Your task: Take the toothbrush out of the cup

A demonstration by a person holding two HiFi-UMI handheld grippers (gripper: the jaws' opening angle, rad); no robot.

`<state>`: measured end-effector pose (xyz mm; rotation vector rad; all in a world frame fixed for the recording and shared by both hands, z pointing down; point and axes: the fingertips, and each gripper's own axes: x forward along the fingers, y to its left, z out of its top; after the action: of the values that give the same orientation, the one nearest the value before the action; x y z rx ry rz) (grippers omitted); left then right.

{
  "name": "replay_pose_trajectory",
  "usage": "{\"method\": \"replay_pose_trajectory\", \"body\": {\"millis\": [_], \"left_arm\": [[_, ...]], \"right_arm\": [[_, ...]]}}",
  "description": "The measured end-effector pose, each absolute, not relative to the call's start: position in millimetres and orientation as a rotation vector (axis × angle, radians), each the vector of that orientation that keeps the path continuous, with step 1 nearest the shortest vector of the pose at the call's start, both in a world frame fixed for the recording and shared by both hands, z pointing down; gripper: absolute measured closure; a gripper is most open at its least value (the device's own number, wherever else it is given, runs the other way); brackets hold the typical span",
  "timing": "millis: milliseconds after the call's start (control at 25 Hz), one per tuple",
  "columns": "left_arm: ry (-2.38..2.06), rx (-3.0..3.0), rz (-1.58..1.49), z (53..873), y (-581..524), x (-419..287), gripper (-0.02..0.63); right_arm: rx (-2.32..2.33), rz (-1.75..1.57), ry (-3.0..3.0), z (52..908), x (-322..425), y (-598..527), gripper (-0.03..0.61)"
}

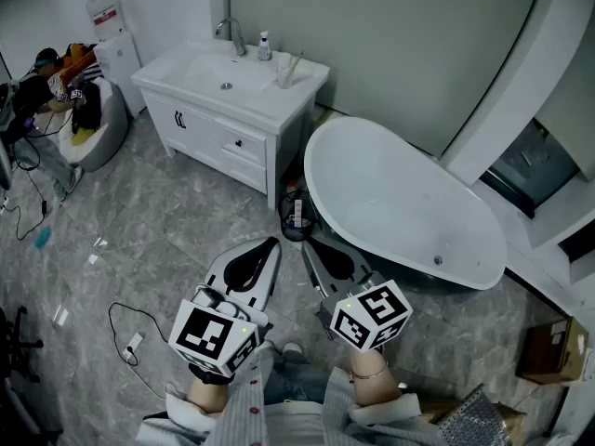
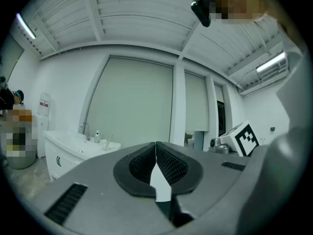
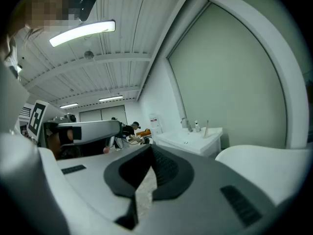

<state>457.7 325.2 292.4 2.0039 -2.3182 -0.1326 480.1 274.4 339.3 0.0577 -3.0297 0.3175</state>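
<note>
I'm standing on a grey tiled floor (image 1: 167, 240) with both tools held about level in front of me, well away from the work. My left gripper (image 1: 271, 242) has its jaws pressed together with nothing between them. My right gripper (image 1: 306, 242) is the same: jaws fully together and empty. Their tips sit near each other, angled inward.

The cup (image 1: 285, 76) stands on the right end of a white vanity (image 1: 200, 124) against the wall, ahead and to my left, well apart from both grippers. The toothbrush (image 1: 293, 61) is in the cup, leaning with its top toward the right (it is too small for me to make out the bristles). A tap (image 1: 232, 35) and a small bottle (image 1: 265, 46) stand behind the basin.

A white bathtub (image 1: 400, 203) lies to the right of the vanity. A dark bin (image 1: 296, 219) sits on the floor between the two.
</note>
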Motion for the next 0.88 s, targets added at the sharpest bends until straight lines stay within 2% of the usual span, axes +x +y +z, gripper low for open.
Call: {"method": "replay_pose_trajectory", "body": {"millis": [880], "left_arm": [[-2.432,1.895,-0.141,296.7,305.4,464.5,0.597]], "right_arm": [[-0.133,0.367,-3.041,340.3,480.7,251.8,0.568]]}}
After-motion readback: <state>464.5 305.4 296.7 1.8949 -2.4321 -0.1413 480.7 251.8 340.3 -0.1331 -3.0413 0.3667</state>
